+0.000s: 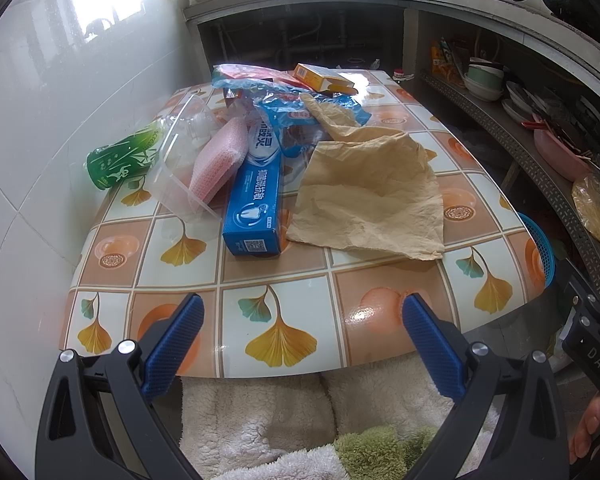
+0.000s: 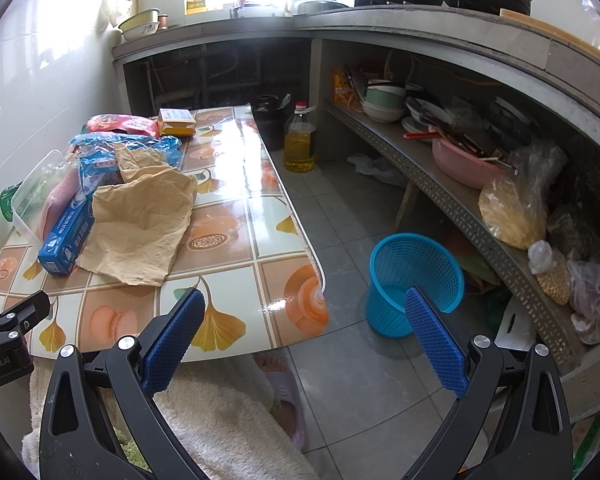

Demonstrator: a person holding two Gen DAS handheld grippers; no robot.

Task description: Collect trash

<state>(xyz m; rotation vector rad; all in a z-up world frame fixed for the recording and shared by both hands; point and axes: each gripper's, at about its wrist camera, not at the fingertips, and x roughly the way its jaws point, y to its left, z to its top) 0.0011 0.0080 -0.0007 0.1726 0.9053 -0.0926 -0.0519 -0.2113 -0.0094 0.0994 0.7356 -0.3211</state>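
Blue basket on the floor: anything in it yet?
Empty as far as visible: the blue basket stands upright, its bare bottom showing, though a right finger hides part.

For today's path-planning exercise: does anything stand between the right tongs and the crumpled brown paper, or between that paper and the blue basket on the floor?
Nothing visible does. The right tongs hang open over the table's near edge, with bare tabletop up to the brown paper. The blue basket stands open on the floor right of the table, nothing covering it.

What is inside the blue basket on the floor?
The blue basket looks empty: its bare bottom shows through the open top. The right gripper finger covers a little of its near wall, so that part stays unseen.
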